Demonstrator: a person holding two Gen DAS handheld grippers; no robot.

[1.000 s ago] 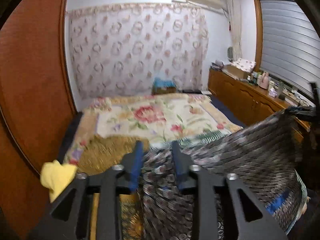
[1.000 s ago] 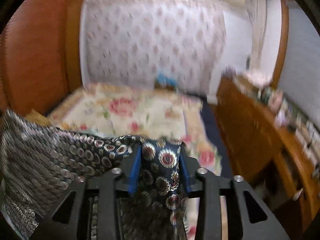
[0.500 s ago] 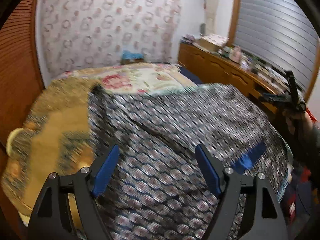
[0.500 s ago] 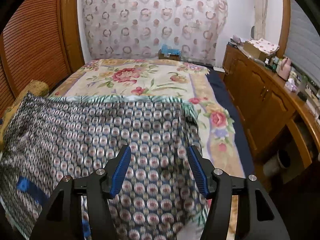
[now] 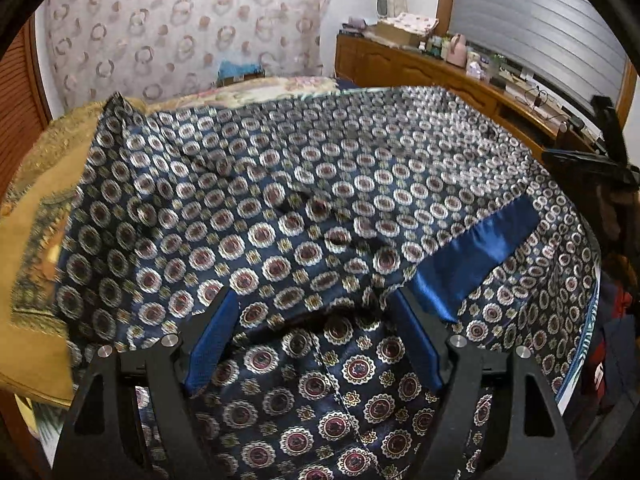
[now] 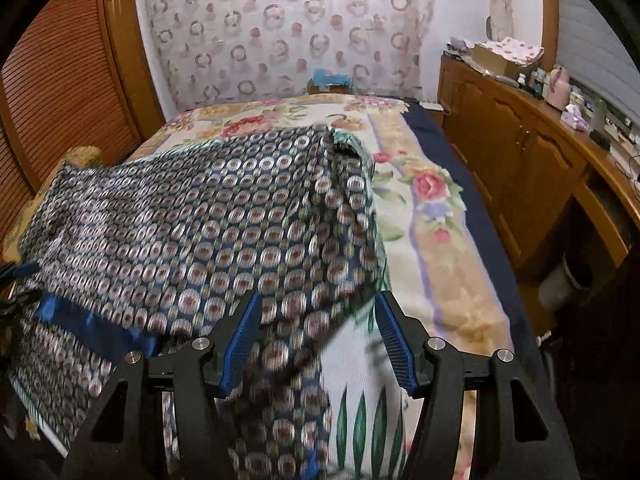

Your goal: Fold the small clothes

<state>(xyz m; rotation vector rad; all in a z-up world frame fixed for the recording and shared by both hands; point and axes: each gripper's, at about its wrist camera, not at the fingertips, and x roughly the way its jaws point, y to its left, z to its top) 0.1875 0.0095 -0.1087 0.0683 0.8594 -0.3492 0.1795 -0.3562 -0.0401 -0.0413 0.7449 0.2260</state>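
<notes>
A dark navy garment with round medallion print lies spread over the bed, a plain blue band showing near its front edge. My left gripper stands open low over the near hem, with cloth under and between its fingers but not pinched. In the right wrist view the same garment covers the left of the bed, its right edge rumpled and blurred. My right gripper is open, and a loose fold hangs between its blue pads without being pressed. The right gripper also shows at the left view's right edge.
A floral bedspread covers the bed to the right of the garment. A golden cushion lies at the left. A long wooden cabinet with clutter on top runs along the right wall. A louvred wooden door stands at the left.
Both grippers held the garment stretched in the air, then let go and opened. The cloth has dropped flat onto the bed, and both grippers have come down close over its near edge.
</notes>
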